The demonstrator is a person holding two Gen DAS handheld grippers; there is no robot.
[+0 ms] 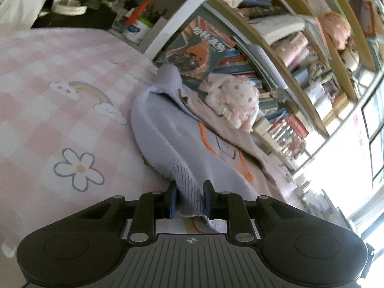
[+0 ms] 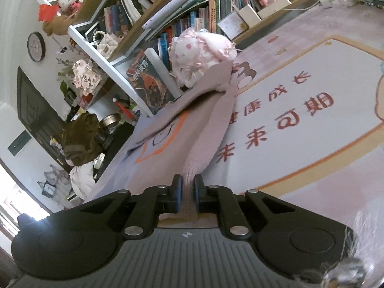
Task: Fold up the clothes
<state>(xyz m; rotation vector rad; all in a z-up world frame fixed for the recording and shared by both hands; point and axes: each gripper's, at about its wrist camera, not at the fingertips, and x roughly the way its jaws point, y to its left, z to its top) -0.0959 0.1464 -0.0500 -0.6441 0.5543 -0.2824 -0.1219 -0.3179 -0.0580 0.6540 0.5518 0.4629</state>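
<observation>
A sweater in pale blue and dusty pink with an orange outline on its front lies on a bed. In the left wrist view its blue part runs from the bed up into my left gripper, which is shut on the ribbed blue cuff. In the right wrist view my right gripper is shut on the pink ribbed cuff, and the pink sleeve stretches away from it across the blue body. Neither gripper appears in the other's view.
The pink checked sheet lies left of the sweater; a printed blanket lies right of it. A pink plush toy leans against bookshelves behind the bed. A cluttered desk stands beyond the far corner.
</observation>
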